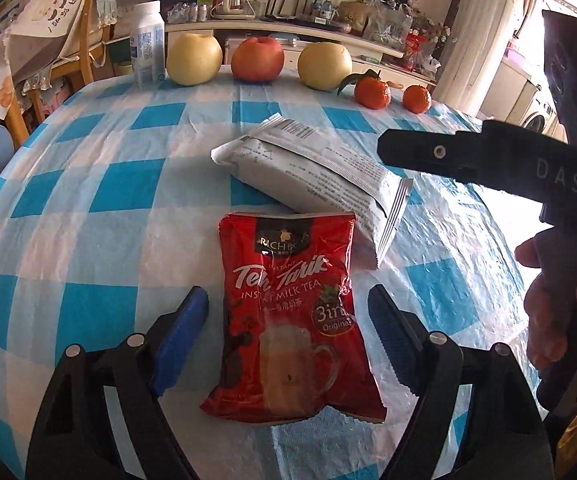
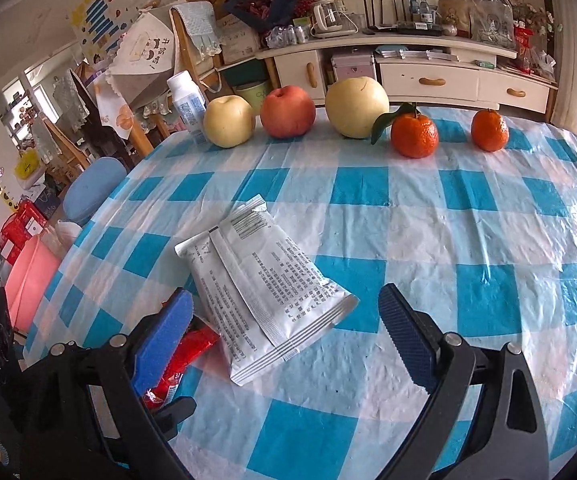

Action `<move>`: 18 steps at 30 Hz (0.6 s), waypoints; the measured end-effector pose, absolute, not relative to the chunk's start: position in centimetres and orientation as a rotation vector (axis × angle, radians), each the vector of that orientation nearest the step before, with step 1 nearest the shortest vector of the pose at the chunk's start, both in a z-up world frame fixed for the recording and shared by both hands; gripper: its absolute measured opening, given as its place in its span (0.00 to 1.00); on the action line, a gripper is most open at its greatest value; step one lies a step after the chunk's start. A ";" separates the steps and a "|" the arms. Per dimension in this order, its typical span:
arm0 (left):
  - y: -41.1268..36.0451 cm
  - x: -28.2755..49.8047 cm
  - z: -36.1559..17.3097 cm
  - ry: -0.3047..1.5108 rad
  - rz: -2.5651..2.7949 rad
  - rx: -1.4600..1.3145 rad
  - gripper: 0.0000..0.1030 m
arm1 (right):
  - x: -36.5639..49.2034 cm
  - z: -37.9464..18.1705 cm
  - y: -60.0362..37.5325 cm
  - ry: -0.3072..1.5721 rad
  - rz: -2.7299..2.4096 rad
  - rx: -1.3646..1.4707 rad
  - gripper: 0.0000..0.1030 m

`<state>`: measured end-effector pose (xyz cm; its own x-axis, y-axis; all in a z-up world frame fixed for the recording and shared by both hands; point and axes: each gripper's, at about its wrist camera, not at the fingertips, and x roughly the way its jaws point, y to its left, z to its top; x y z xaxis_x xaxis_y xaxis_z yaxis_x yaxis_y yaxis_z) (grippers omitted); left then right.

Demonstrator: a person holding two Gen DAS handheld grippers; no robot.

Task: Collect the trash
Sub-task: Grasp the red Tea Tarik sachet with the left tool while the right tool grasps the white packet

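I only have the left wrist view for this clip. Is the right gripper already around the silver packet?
Observer: Not gripping; in the right wrist view the right gripper is open, the silver packet lying between its fingers.
Operator: Anything beside the table on the left?
Observer: A pink bucket stands past the table's edge.
Operator: Does the silver packet touch the red one?
Observer: It overlaps the red sachet, which peeks out beneath its corner.

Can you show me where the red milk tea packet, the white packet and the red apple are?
red milk tea packet [image 1: 288, 320]: left wrist view, middle of its printed front.
white packet [image 2: 260, 280]: right wrist view, middle of its printed back.
red apple [image 2: 287, 111]: right wrist view, centre of its skin.
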<state>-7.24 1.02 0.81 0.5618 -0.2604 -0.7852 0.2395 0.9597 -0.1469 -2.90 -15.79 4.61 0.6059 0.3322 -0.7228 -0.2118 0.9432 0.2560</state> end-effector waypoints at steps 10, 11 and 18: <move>1.5 -7.1 1.0 0.920 -0.276 -0.030 0.57 | -1.3 3.2 -13.4 0.882 0.348 0.085 0.91; 1.6 -7.1 1.0 0.923 -0.279 -0.037 0.56 | -1.2 3.1 -13.2 0.880 0.350 0.073 0.91; 3.4 -7.0 1.2 0.938 -0.280 -0.070 0.52 | -0.4 2.3 -11.6 0.894 0.358 -0.018 0.91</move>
